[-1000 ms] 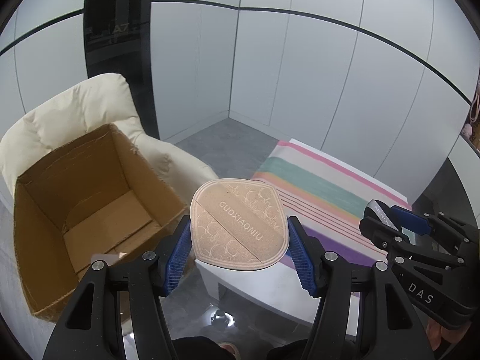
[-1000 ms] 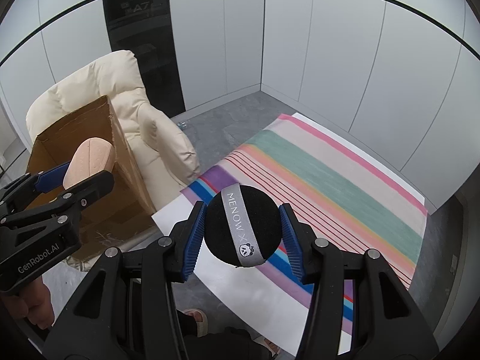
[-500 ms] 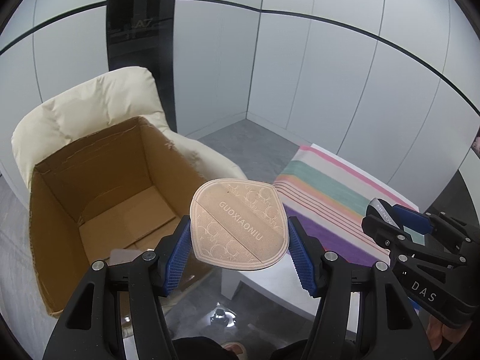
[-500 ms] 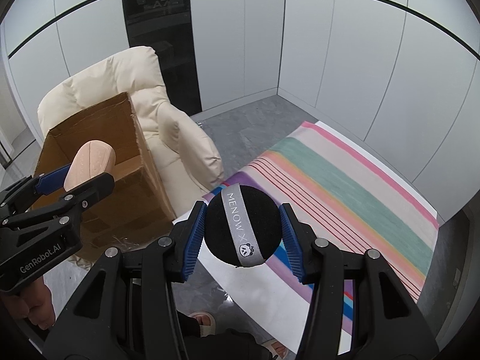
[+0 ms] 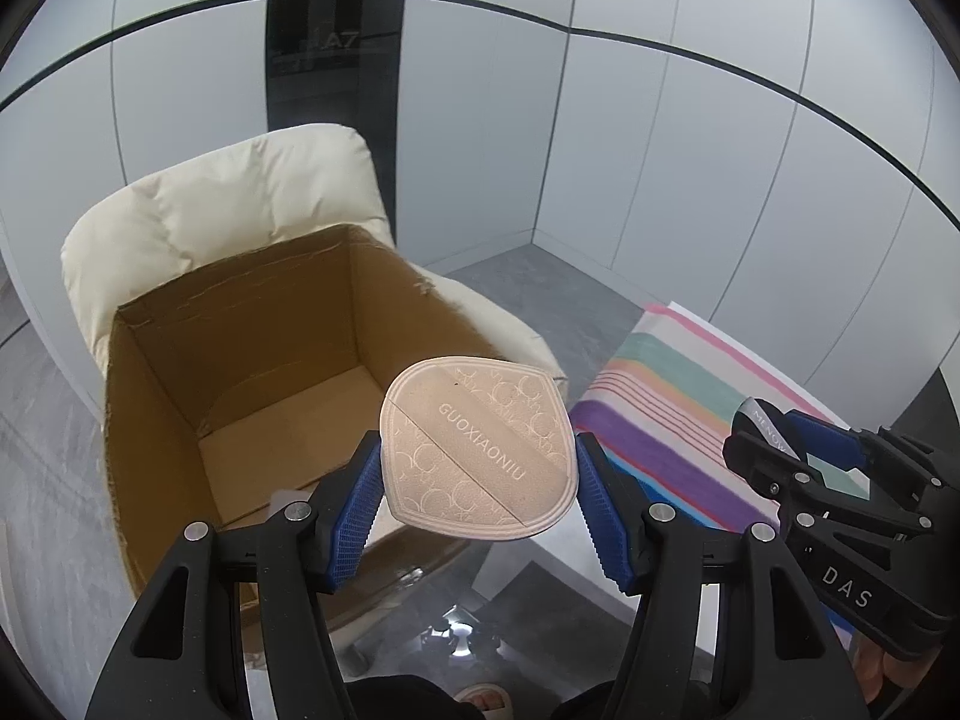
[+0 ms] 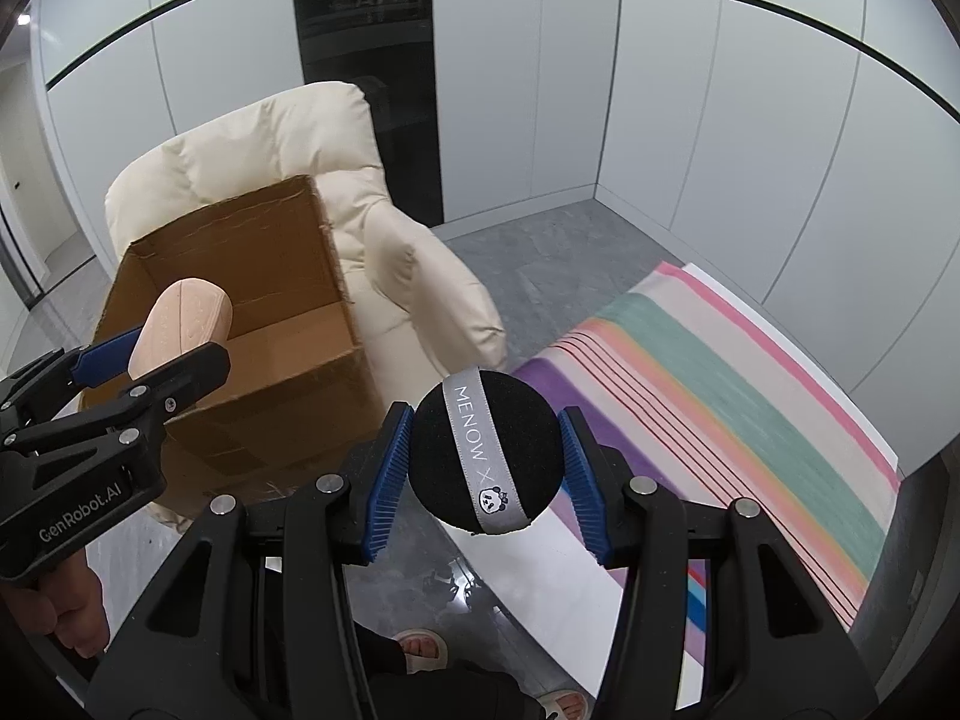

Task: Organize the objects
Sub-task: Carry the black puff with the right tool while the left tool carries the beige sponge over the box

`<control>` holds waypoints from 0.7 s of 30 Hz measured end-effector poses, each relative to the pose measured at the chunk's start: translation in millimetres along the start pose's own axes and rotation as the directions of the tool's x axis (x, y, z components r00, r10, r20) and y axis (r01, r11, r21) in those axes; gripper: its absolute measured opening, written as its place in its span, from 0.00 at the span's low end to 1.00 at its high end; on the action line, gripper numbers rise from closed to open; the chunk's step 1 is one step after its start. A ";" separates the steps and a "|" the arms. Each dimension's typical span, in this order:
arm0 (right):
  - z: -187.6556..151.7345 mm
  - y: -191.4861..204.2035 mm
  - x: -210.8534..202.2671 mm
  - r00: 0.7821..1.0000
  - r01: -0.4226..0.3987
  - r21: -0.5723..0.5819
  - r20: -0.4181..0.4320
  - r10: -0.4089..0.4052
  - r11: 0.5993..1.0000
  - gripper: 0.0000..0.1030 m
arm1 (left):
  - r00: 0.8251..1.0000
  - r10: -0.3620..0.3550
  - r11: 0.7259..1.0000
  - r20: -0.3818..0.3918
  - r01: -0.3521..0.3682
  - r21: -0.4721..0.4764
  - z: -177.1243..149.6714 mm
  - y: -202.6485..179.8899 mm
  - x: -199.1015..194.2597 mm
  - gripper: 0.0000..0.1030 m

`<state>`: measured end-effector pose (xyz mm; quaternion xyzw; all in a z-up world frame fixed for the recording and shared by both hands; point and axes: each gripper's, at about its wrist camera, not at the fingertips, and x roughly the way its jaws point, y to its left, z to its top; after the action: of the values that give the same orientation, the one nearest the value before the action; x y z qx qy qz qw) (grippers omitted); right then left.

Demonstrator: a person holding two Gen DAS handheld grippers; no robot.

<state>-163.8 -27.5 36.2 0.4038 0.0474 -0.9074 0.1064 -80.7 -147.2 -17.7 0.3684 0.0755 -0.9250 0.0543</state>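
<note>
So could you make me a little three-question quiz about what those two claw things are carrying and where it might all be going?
1. True or false: the left gripper holds a black round puff.
2. Multiple choice: the cardboard box sits on A) the striped cloth, B) the cream armchair, C) the bare floor.
3. Fill in: the word printed on the grey band of the black puff in the right gripper is ____.

Key
1. False. The left gripper is shut on a beige puff marked GUOXIAONIU.
2. B. The box, open at the top, rests on the armchair seat.
3. MENOW.
</note>
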 end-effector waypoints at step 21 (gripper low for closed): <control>24.1 78.7 29.5 0.996 -0.087 -0.110 -0.011 0.086 0.990 0.50 | 0.991 0.126 0.986 -0.035 -0.129 -0.105 -0.6 94.2 3.5 0.62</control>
<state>-182.2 -112.8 30.4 0.4018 0.0803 -0.8967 0.1675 -68.1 -239.9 -29.9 0.3822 0.1020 -0.9089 0.1319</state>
